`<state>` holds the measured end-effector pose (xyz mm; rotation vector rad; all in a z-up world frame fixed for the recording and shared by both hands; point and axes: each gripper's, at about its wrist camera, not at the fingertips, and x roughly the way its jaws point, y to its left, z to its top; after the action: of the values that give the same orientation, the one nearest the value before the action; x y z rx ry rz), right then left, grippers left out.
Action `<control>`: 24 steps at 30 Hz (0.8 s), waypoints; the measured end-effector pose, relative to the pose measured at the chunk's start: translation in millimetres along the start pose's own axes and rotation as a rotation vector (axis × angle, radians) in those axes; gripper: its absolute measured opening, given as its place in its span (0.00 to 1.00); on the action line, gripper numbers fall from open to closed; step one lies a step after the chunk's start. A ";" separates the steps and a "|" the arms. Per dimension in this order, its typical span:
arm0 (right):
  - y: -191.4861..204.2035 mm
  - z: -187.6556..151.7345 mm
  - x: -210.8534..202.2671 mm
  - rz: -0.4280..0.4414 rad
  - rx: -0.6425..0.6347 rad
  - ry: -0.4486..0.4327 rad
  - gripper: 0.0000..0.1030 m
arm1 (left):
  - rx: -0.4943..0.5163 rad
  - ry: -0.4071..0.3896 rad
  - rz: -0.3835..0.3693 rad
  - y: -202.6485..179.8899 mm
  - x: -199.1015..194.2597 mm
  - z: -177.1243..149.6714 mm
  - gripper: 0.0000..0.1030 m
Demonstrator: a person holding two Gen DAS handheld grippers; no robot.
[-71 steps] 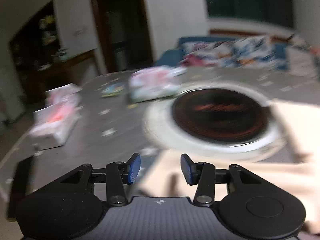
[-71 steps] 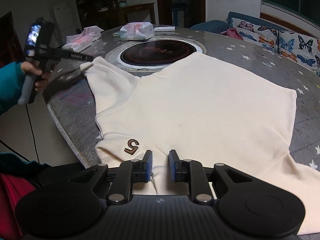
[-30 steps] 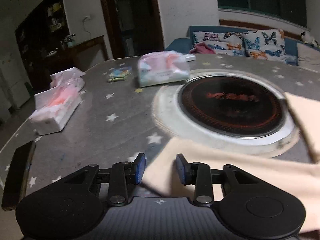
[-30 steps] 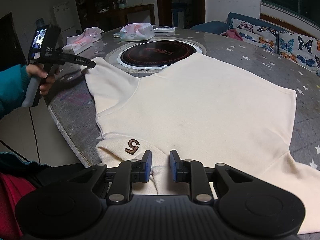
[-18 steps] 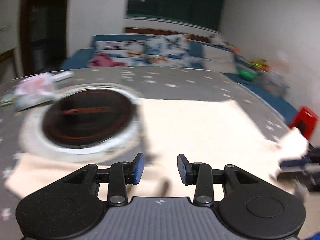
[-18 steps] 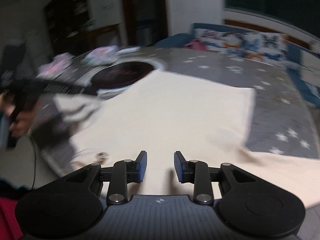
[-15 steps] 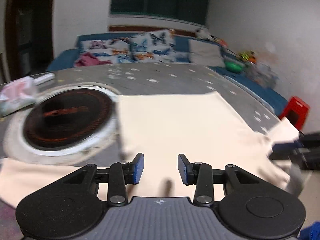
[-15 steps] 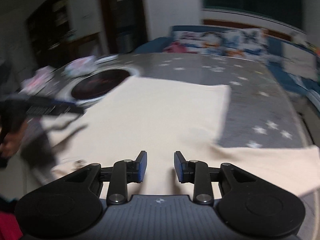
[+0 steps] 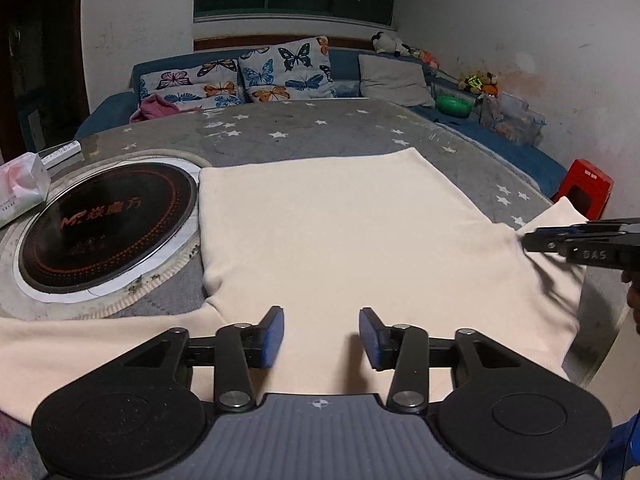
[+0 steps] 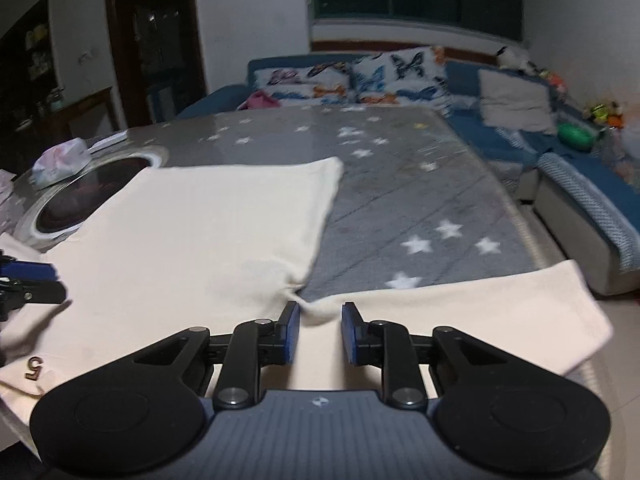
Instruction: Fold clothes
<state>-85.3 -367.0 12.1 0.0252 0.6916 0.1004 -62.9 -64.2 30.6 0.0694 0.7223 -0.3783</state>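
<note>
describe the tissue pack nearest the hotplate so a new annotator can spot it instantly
Start at the round grey star-print table and find the black induction hotplate set into it, left of the cream sweatshirt. The tissue pack lies just beyond the hotplate's far-left rim. It is a soft white plastic pack with pink print, bulkier than the flat white box behind it.

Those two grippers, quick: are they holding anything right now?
Left gripper: open, holding nothing, above the shirt.
Right gripper: open, with shirt cloth between its jaws but not clamped.
</note>
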 end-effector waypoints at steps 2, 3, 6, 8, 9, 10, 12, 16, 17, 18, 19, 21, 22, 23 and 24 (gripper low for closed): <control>-19.1 -3.0 -5.4 -0.058 0.054 -0.012 0.22 | 0.007 -0.006 -0.014 -2.9 -0.2 1.9 0.44; -27.3 -4.8 -7.3 -0.087 0.078 -0.013 0.22 | 0.011 -0.008 -0.022 -5.1 -0.1 2.7 0.44; -63.5 -12.8 -14.4 -0.201 0.182 -0.009 0.23 | 0.030 -0.011 -0.051 -15.0 0.6 4.3 0.45; -81.9 -16.7 -17.9 -0.245 0.236 -0.012 0.23 | 0.042 -0.008 -0.072 -22.4 2.4 5.8 0.45; -90.7 -18.4 -19.0 -0.263 0.261 -0.015 0.23 | 0.050 -0.007 -0.081 -26.6 3.1 6.1 0.47; -99.6 -20.2 -20.1 -0.281 0.285 -0.017 0.23 | 0.058 -0.006 -0.088 -30.8 3.4 6.4 0.47; -117.7 -24.0 -20.8 -0.297 0.342 -0.022 0.23 | 0.076 -0.006 -0.102 -39.1 3.8 7.4 0.48; -139.1 -28.0 -17.7 -0.293 0.416 -0.039 0.23 | 0.115 -0.008 -0.134 -54.2 6.1 10.6 0.51; -142.5 -29.2 -16.1 -0.288 0.432 -0.044 0.23 | 0.124 -0.010 -0.139 -57.8 6.7 10.9 0.52; -144.9 -30.1 -15.4 -0.288 0.442 -0.048 0.23 | 0.132 -0.009 -0.144 -61.1 7.4 10.8 0.52; -147.0 -30.9 -14.9 -0.290 0.451 -0.053 0.23 | 0.136 -0.007 -0.148 -63.7 7.9 10.2 0.52; -150.5 -32.3 -15.8 -0.300 0.468 -0.062 0.23 | 0.146 -0.004 -0.156 -69.0 8.9 9.1 0.52; -152.2 -33.5 -16.7 -0.302 0.475 -0.064 0.23 | 0.150 -0.003 -0.160 -71.3 9.4 8.6 0.52; -153.7 -34.5 -16.7 -0.300 0.477 -0.066 0.23 | 0.153 -0.001 -0.164 -73.4 9.8 8.4 0.52; -154.1 -34.3 -15.9 -0.298 0.474 -0.067 0.23 | 0.156 0.000 -0.169 -75.2 10.2 8.1 0.53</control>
<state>-106.4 -522.3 -12.9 0.3767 0.6326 -0.3507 -78.0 -138.9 35.1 0.1567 0.6999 -0.5960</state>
